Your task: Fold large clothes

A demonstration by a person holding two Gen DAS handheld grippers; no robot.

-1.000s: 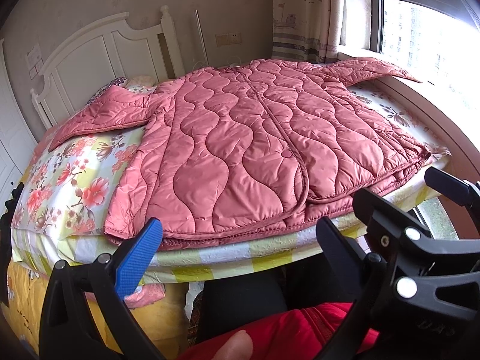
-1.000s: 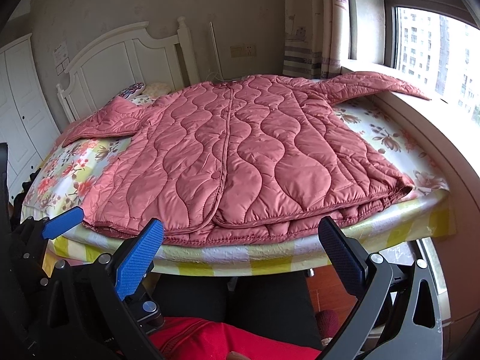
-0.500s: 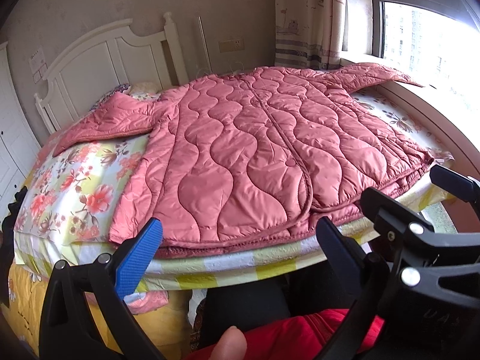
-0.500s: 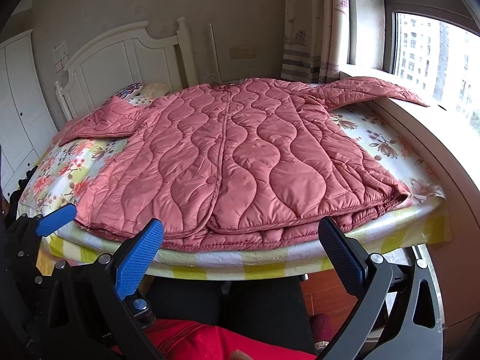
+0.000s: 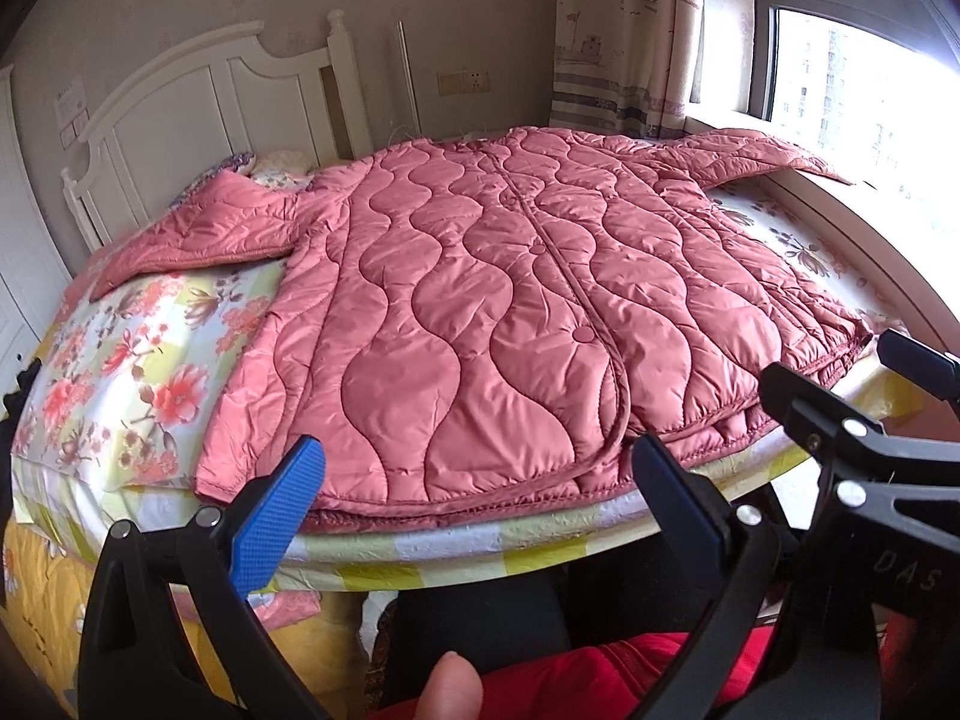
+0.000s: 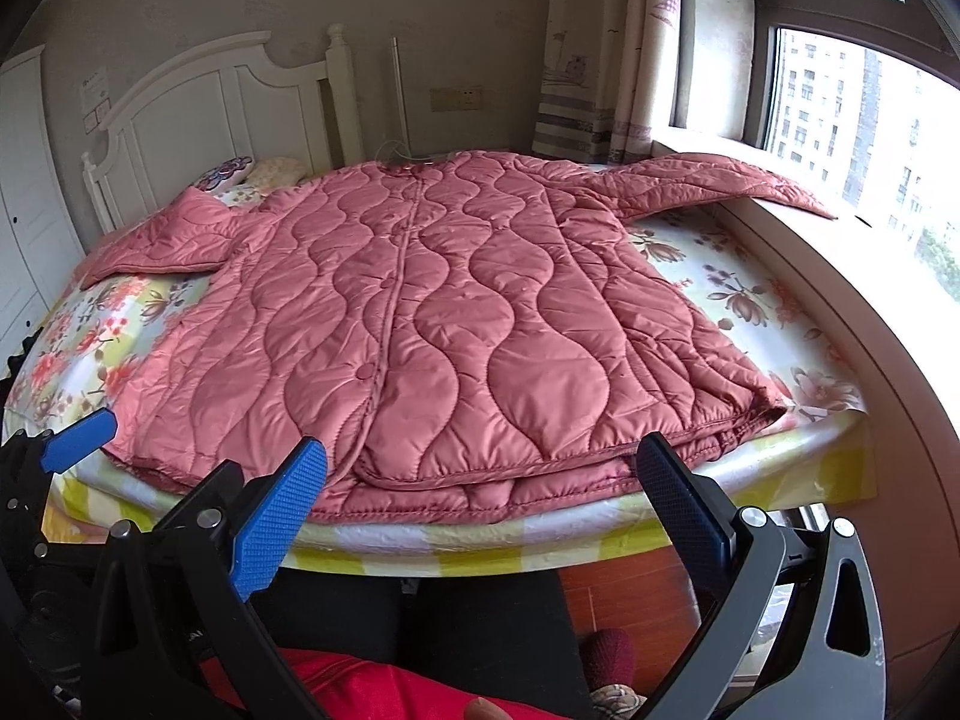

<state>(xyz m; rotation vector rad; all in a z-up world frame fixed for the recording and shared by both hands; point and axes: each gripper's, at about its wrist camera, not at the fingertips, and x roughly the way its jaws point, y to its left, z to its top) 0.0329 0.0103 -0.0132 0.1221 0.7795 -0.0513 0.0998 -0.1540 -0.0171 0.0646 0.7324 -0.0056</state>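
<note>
A quilted pink coat [image 5: 510, 324] lies spread flat on a floral bed [image 5: 138, 360], one sleeve [image 6: 708, 183] draped over the windowsill [image 6: 840, 276]. Both grippers, left [image 5: 480, 498] and right [image 6: 480, 498], hover with fingers released. The slippery padding could slide off mid-fold.

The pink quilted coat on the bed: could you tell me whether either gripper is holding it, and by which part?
Nothing is held. The left gripper and right gripper are both open, short of the pink quilted coat, which lies flat on the bed.
</note>
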